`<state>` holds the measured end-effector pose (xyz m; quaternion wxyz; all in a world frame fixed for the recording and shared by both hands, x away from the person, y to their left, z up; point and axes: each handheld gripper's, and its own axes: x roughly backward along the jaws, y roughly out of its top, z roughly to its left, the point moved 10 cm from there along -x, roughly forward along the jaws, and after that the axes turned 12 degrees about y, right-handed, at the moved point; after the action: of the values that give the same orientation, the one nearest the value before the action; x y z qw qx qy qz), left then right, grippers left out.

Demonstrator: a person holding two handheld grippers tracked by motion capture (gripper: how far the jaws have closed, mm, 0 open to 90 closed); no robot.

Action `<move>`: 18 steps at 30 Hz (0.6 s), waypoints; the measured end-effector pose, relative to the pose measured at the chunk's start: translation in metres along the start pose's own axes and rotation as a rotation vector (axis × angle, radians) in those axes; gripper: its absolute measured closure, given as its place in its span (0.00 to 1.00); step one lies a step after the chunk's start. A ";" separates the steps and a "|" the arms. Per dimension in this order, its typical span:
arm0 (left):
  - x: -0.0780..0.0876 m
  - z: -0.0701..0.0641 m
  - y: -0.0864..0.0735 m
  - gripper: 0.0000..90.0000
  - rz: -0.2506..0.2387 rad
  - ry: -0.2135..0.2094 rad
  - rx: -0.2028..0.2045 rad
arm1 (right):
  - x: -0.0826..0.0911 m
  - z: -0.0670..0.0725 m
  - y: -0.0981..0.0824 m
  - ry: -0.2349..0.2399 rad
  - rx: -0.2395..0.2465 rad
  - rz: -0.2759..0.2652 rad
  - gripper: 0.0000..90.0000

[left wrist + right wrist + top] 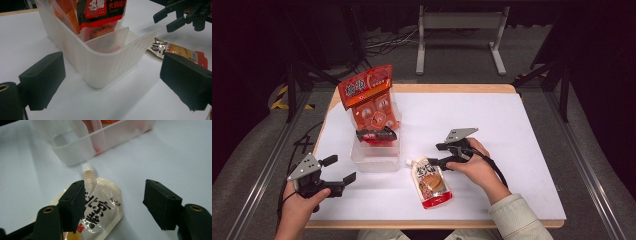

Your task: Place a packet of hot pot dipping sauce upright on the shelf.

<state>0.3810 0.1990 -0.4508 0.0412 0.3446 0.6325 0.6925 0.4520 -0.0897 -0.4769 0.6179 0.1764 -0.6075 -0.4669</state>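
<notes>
Step in hand: the reach for the spouted pouch [430, 182]. It lies flat on the white table [512, 130], cap end toward the clear plastic bin [377, 159] and just beside its near corner, not touching as far as I can tell.

Your right gripper [435, 154] hangs over the pouch's top end, jaws wide apart and nothing clamped. In the right gripper view one pad sits over the pouch [97, 202] face, the other over bare table, so the grip is not yet squared.

Your left gripper [337, 172] waits near the bin's front corner, jaws apart and empty.

The bin's back part holds the tall orange snack bag [369, 100]; the front compartment looks free.

Next move, likely: lower, centre the pouch between the pads, then close. Flat soft pouch, so get one pad under an edge.
</notes>
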 end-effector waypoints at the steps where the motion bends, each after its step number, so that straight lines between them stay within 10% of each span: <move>1: 0.000 0.000 0.000 0.08 0.000 0.000 0.000 | -0.002 -0.001 -0.002 -0.003 0.006 0.008 0.36; 18: 0.000 -0.001 -0.001 0.08 0.008 -0.004 -0.001 | -0.020 -0.001 -0.015 0.006 -0.037 0.066 0.30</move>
<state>0.3806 0.1981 -0.4518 0.0399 0.3484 0.6309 0.6921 0.4507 -0.0817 -0.5000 0.6379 0.1463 -0.6022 -0.4571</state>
